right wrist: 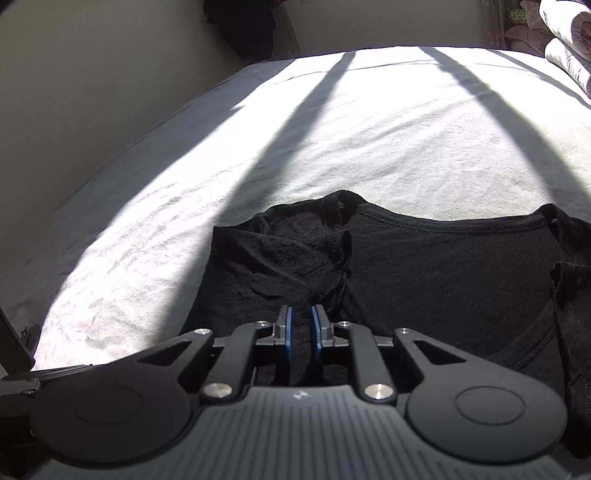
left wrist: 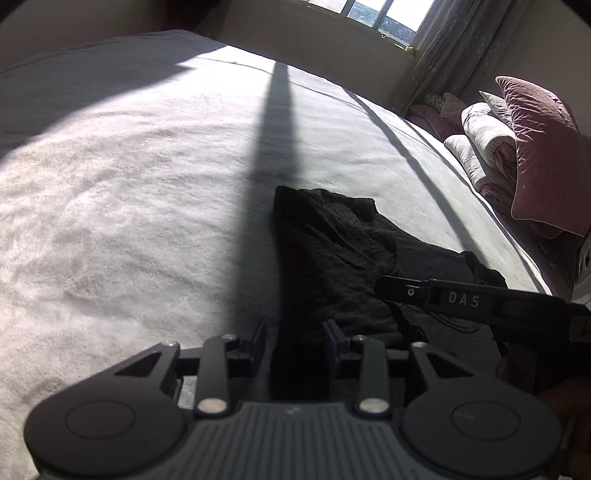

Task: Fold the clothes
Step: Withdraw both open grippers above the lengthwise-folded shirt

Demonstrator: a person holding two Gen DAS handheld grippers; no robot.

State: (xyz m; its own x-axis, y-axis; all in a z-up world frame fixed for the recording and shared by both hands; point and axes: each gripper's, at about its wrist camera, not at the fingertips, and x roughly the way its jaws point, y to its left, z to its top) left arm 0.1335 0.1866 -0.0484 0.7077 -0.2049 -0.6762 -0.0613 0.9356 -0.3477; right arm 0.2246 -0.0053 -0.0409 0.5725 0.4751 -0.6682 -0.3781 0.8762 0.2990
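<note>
Right wrist: black shirt [right wrist: 424, 266] spread on bed [right wrist: 332, 129].

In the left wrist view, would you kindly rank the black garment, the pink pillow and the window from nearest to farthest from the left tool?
1. Black garment, directly ahead.
2. Pink pillow, right.
3. Window, top, beyond the bed.

The black shirt [right wrist: 443, 266] is matt, finely knitted cloth with a stitched neckline, creased at ten o'clock. The bedsheet [left wrist: 129, 192] under it is pale, slightly napped fabric, rumpled. At two o'clock in the left wrist view, a mauve cushion [left wrist: 543, 147] has a velvety sheen. The right gripper [right wrist: 300, 332] is matt black plastic with bright metal rivets and blue pads.
</note>
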